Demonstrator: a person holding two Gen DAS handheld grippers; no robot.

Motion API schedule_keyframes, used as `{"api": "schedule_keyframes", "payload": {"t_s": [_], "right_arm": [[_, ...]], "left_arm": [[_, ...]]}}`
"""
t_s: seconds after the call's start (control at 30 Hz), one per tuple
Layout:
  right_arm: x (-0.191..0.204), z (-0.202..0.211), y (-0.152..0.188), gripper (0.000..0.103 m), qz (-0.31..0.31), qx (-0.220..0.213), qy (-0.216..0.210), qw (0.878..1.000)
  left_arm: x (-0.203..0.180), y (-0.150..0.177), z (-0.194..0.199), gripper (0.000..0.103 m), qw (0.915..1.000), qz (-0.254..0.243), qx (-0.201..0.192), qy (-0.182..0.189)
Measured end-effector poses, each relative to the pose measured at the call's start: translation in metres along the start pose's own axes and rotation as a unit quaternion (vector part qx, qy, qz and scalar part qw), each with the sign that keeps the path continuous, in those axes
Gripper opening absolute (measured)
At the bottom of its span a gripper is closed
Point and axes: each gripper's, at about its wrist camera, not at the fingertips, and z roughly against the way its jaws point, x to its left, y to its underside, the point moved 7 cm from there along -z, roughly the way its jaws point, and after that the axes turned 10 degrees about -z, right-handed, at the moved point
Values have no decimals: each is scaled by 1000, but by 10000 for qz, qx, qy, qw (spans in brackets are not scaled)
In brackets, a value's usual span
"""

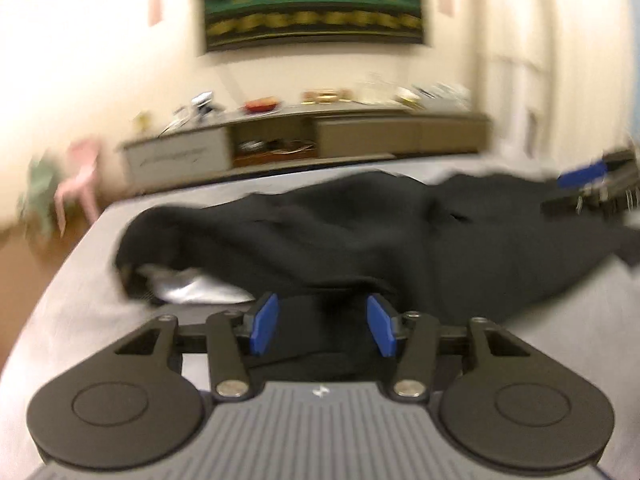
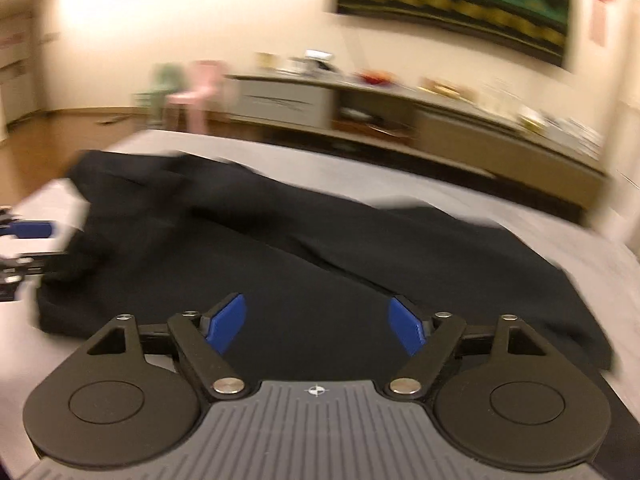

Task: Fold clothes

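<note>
Grey cloth covers the wide flat surface [image 1: 80, 280] I am working over, and it fills the lower part of both wrist views. Spread across it lies the black fabric garment [image 1: 320, 240], rumpled into soft ridges, with a pale silvery patch [image 1: 192, 288] showing under its lifted edge in the left view. Both views are blurred.

Behind the surface stands a long low wooden cabinet [image 1: 360, 136] against a cream wall, its top crowded with small items I cannot make out. Above it hangs a dark wall hanging with green and yellow bands [image 1: 312, 4]. A pink chair [image 1: 80, 184] and a green one stand on the wooden floor off to one side.

My left gripper [image 1: 322, 324] sits low at the near edge of the garment, its blue pads partly apart with black fabric lying between them; I cannot tell if the pads press on it. My right gripper [image 2: 318, 326] hovers above the garment with its blue pads spread wide and gripping nothing. Nothing stands between either gripper and the cloth.
</note>
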Motion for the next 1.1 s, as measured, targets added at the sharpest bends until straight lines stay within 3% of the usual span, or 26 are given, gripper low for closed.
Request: {"api": "schedule_keyframes", "payload": {"t_s": [0.1, 0.13, 0.27, 0.3, 0.33, 0.4, 0.43, 0.5, 0.53, 0.6, 0.67, 0.77, 0.8, 0.83, 0.87, 0.93, 1.0, 1.07, 1.1], "right_arm": [[83, -31, -33, 88, 595, -4, -647, 9961], [111, -42, -43, 88, 809, 12, -854, 9931], [194, -112, -57, 89, 1693, 489, -970, 9796], [201, -130, -57, 84, 1843, 672, -929, 9762], [207, -148, -56, 78, 1973, 861, -891, 9725], [207, -174, -54, 10, 2208, 1261, -787, 9639], [207, -186, -53, 6, 2322, 1461, -734, 9588], [201, -185, -76, 5, 2149, 1384, -893, 9627], [197, -180, -92, 5, 1877, 1277, -1033, 9684], [184, -162, -140, 5, 982, 866, -1383, 9817], [165, -153, -186, 5, -17, 457, -1599, 9861], [136, -177, -214, 9, -1027, 275, -1339, 9853], [130, -190, -211, 18, -1198, 355, -1280, 9839], [128, -205, -203, 33, -1251, 669, -1324, 9810], [121, -208, -198, 57, -1396, 829, -1397, 9768], [98, -196, -191, 59, -1734, 815, -1555, 9691], [58, -158, -181, 71, -1921, 589, -1658, 9655], [1, -107, -149, 76, -1918, 314, -1537, 9688], [-32, -85, -129, 81, -1871, 213, -1310, 9733]], "left_arm": [[18, 4, -6, 52, 9993, 283, 224, -7], [17, 2, -13, 52, 9994, 176, 290, -63], [-2, 1, -37, 54, 9952, -906, 344, -133], [-6, 2, -43, 54, 9930, -1127, 318, -124], [-9, 4, -48, 54, 9906, -1332, 287, -112], [-11, 7, -60, 53, 9864, -1617, 277, 128], [-12, 8, -66, 46, 9838, -1752, 273, 259], [-14, 11, -78, 2, 9776, -2021, 267, 520], [-13, 10, -77, 0, 9772, -2007, 271, 639], [-10, 8, -73, 0, 9772, -1914, 282, 872], [5, 1, -63, 0, 9829, -1549, 218, 967], [51, 10, -68, 0, 9933, -824, 661, 469], [67, 17, -72, 0, 9939, -560, 931, 209], [78, 23, -74, 0, 9932, -373, 1100, 32], [87, 27, -72, 0, 9928, -192, 1181, -81], [96, 24, -60, 4, 9952, 107, 973, -97], [101, 14, -46, 24, 9972, 470, 581, -64], [102, 6, -41, 61, 9959, 836, 344, 59], [99, 3, -45, 65, 9945, 983, 329, 131]]}}
